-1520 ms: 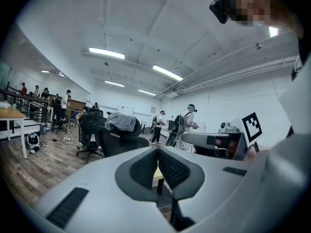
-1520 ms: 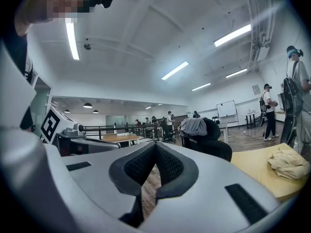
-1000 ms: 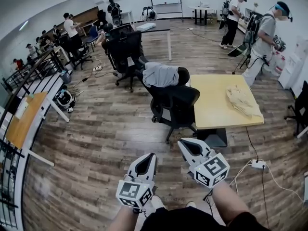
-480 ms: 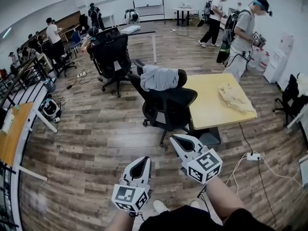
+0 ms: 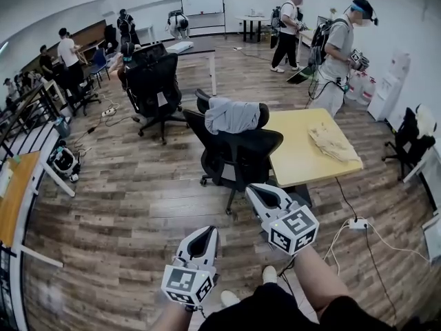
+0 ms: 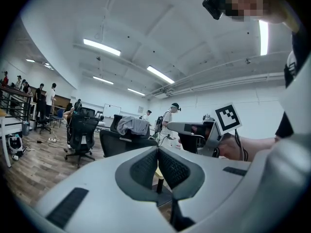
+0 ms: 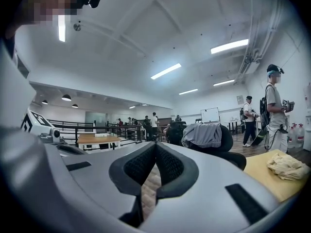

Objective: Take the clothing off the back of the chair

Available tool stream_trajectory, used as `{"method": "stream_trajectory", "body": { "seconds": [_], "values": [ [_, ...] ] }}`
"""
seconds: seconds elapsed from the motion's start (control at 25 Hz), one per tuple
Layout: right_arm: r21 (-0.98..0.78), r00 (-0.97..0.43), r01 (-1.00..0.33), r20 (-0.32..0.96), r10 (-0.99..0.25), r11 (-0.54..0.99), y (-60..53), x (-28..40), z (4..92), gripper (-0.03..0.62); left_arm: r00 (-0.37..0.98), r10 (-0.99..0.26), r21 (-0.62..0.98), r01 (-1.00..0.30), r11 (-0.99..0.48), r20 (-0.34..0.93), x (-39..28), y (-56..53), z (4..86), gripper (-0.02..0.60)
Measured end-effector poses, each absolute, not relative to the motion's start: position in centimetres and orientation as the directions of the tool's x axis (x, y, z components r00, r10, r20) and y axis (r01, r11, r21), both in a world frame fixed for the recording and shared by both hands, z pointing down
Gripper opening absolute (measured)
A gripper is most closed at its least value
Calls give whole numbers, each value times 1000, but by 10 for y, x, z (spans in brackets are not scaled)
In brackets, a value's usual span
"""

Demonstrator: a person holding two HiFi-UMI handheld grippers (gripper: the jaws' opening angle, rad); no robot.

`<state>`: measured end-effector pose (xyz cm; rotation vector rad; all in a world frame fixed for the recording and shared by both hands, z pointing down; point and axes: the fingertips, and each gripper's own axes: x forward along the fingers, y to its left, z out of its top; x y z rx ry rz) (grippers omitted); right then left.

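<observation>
The white left gripper (image 5: 207, 232) and the white right gripper (image 5: 258, 190) are held nearest, low over the brown wood-plank floor (image 5: 124, 205). The jaws of both are pressed together, with nothing between them.

The step is judged to be the approach: nothing is grasped, and both grippers are well apart from the target. Beyond them stands the black office chair (image 5: 238, 154), just beside the left edge of the yellow square desk (image 5: 303, 167). The grey clothing (image 5: 233, 116) is draped over the top of the chair's backrest.

The next move is judged to need the gap closed and the jaws opened. One gripper would be brought onto the draped fabric, which would then be lifted up and clear of the backrest so it doesn't snag.

A crumpled beige cloth (image 5: 332, 143) lies on the desk's far right part.

The floor layout and the gap to the chair are shown only by the head view. The closed jaw pads are confirmed only in the gripper views. In the right gripper view the clothing is seen side-on, right of the jaws.
</observation>
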<state>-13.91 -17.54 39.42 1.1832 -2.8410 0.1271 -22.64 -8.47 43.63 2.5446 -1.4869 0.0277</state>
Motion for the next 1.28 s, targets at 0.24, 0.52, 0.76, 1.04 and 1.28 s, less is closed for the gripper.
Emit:
{"method": "stream_trajectory", "body": {
  "seconds": [0.24, 0.52, 0.76, 1.04, 1.28],
  "values": [
    [-38, -688, -724, 90, -720, 688, -198, -142, 392, 15, 493, -863, 150, -866, -477, 106, -231, -97, 434, 18],
    [-48, -677, -736, 83, -731, 676, -241, -134, 396, 15, 490, -865, 146, -868, -474, 109, -222, -130, 435, 18],
    [-63, -667, -745, 79, -741, 664, -290, -115, 397, 18, 485, -867, 133, -872, -471, 110, -203, -176, 429, 18],
    [-76, -627, -779, 81, -775, 622, -363, -94, 407, 208, 476, -871, 129, -877, -462, 123, -188, -232, 431, 18],
    [-86, -575, -818, 108, -811, 569, -419, -86, 420, 359, 466, -874, 119, -884, -452, 137, -185, -269, 435, 18]
  ]
}}
